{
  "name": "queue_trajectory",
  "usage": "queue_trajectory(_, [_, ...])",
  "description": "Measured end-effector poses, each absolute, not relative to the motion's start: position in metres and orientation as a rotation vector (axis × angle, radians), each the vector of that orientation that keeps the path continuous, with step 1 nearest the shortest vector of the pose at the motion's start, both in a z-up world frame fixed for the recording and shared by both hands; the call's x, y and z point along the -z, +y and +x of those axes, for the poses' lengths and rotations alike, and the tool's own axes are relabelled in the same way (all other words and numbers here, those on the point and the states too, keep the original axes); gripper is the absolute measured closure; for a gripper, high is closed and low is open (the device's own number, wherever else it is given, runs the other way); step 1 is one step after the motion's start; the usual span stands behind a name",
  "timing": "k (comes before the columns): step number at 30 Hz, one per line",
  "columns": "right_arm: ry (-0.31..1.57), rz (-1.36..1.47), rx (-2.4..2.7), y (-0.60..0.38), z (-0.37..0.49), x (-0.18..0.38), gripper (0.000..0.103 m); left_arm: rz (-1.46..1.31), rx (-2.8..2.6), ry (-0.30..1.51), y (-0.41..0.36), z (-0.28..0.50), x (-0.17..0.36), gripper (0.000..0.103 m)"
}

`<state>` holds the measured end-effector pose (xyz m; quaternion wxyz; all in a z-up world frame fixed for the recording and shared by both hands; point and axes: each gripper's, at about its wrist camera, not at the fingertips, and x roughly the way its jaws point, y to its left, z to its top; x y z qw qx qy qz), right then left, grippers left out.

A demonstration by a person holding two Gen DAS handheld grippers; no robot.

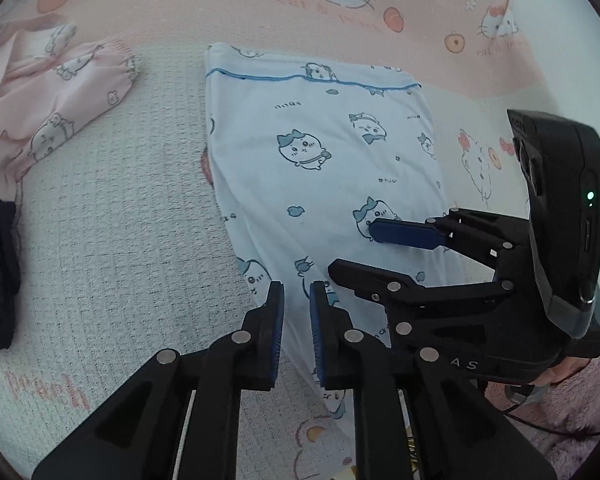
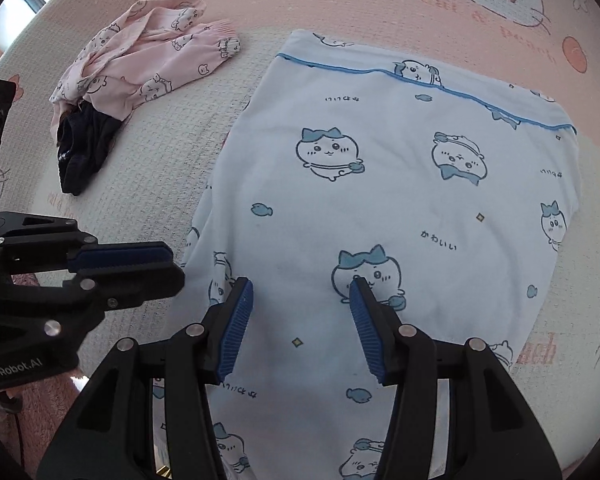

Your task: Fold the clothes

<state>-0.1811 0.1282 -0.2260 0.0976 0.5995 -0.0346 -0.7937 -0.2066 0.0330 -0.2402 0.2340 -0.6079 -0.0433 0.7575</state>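
Pale-blue cartoon-print garment (image 2: 380,184) lies flat, folded.

Pale blue garment (image 2: 400,200) printed with blue-eared cartoon cats, small fish and dark script, crossed toward 12 o'clock by one blue piping line. At 10 o'clock, pink garment (image 2: 148,64) dotted with white cartoon faces; just below, plain navy garment (image 2: 84,148). Underneath, cream waffle-textured bedspread (image 1: 112,220) bordered pink, scattered with white kitten heads and orange peaches. Black grippers, ribbed blue pads (image 2: 236,328).
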Motion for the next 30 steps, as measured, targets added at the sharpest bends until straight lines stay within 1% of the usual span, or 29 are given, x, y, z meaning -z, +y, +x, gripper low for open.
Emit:
queue_trajectory(1, [-0.093, 1.772, 2.352, 0.127, -0.181, 0.227, 0.051, -1.677, -2.075, -0.088, 0.037, -0.207, 0.243, 0.088])
queue_trajectory(4, [-0.027, 1.771, 2.37, 0.122, -0.182, 0.228, 0.054, -1.689, -2.072, -0.088, 0.035, -0.205, 0.247, 0.088])
queue_trajectory(5, [-0.033, 1.767, 2.372, 0.123, -0.181, 0.227, 0.054, -1.693, -2.071, -0.089, 0.034, -0.205, 0.248, 0.088])
queue_trajectory(6, [-0.038, 1.763, 2.375, 0.124, -0.18, 0.226, 0.053, -1.68, -2.078, -0.075, 0.033, -0.203, 0.246, 0.085])
queue_trajectory(7, [-0.044, 1.758, 2.38, 0.125, -0.179, 0.224, 0.053, -1.664, -2.085, -0.059, 0.033, -0.202, 0.244, 0.08])
queue_trajectory(8, [-0.048, 1.753, 2.384, 0.127, -0.179, 0.222, 0.053, -1.648, -2.089, -0.053, 0.034, -0.201, 0.242, 0.079])
queue_trajectory(9, [-0.046, 1.747, 2.384, 0.129, -0.177, 0.22, 0.053, -1.631, -2.092, -0.048, 0.035, -0.201, 0.241, 0.074])
queue_trajectory(10, [-0.043, 1.741, 2.384, 0.132, -0.175, 0.218, 0.053, -1.637, -2.082, -0.052, 0.037, -0.202, 0.243, 0.067])
queue_trajectory(12, [-0.015, 1.729, 2.398, 0.137, -0.172, 0.216, 0.053, -1.649, -2.074, -0.031, 0.042, -0.203, 0.248, 0.064])
queue_trajectory(15, [0.057, 1.745, 2.43, 0.144, -0.168, 0.22, 0.053, -1.659, -2.101, 0.059, 0.051, -0.201, 0.249, 0.064])
queue_trajectory(17, [0.07, 1.782, 2.436, 0.152, -0.165, 0.226, 0.053, -1.667, -2.122, 0.118, 0.057, -0.2, 0.249, 0.068])
queue_trajectory(18, [0.05, 1.781, 2.442, 0.156, -0.162, 0.227, 0.053, -1.677, -2.136, 0.092, 0.053, -0.201, 0.249, 0.075])
queue_trajectory(19, [0.03, 1.78, 2.447, 0.16, -0.16, 0.228, 0.053, -1.686, -2.143, 0.055, 0.048, -0.202, 0.249, 0.08])
queue_trajectory(21, [0.015, 1.784, 2.457, 0.161, -0.159, 0.228, 0.053, -1.68, -2.141, 0.02, 0.041, -0.201, 0.248, 0.08])
queue_trajectory(23, [0.023, 1.782, 2.47, 0.16, -0.159, 0.228, 0.052, -1.672, -2.145, 0.054, 0.041, -0.198, 0.249, 0.08])
queue_trajectory(27, [-0.023, 1.763, 2.484, 0.159, -0.16, 0.226, 0.052, -1.638, -2.164, 0.189, 0.053, -0.192, 0.25, 0.08])
queue_trajectory(30, [0.029, 1.752, 2.49, 0.154, -0.159, 0.23, 0.05, -1.642, -2.168, 0.281, 0.062, -0.192, 0.25, 0.081])
